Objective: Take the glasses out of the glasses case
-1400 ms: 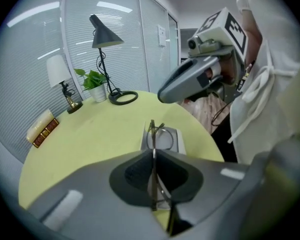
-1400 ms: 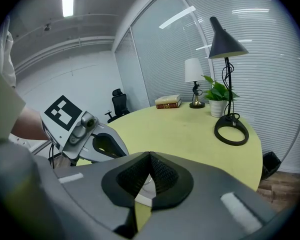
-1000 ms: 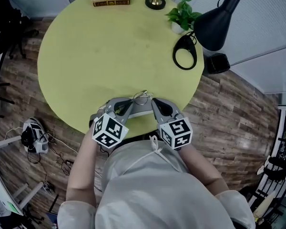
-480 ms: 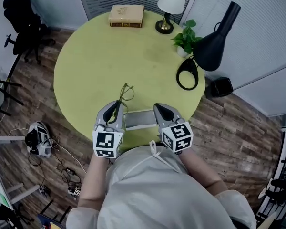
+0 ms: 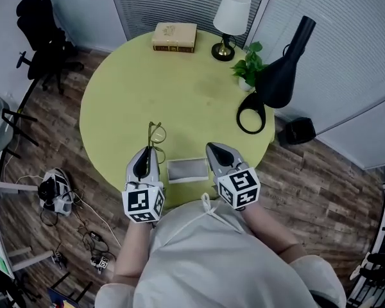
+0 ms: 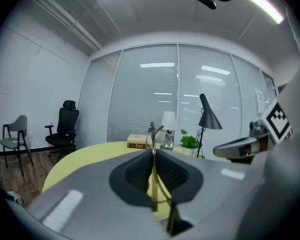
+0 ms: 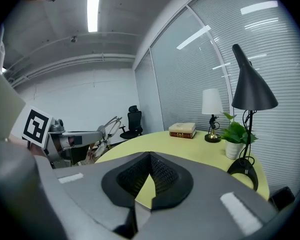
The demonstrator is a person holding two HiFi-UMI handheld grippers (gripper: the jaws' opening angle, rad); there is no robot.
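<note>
Nearest us, by the near edge of the round yellow table (image 5: 115, 95), we see one glasses case (image 5: 187, 170) lying flat with a pale face up. We cannot tell whether it is open. It lies between our two grippers.

The one pair of glasses (image 5: 155, 133) is outside the case, just to its left and a little farther. The left gripper (image 5: 148, 151) has its jaws pressed together on one temple arm, and the lenses stick out past the jaw tips toward the far side. The right gripper (image 5: 211, 148), just right of the case, has its jaws closed on each other and grips nothing; only tabletop shows beyond the pads.

Farther off, well apart from the case, we count two lamps. The black desk lamp (image 5: 279, 69) has its ring base on the table's right edge, and the white-shaded lamp (image 5: 233, 15) stands at the far right. One small potted plant (image 5: 249, 63) stands between them. One book (image 5: 174, 37) lies flat at the far edge.

On the wooden floor we count two chairs, a grey chair (image 5: 0, 124) at the left and a black office chair (image 5: 42, 31) at the far left. A tangle of cables (image 5: 51, 188) lies at the near left, and one black box (image 5: 299, 131) sits to the right of the table.
</note>
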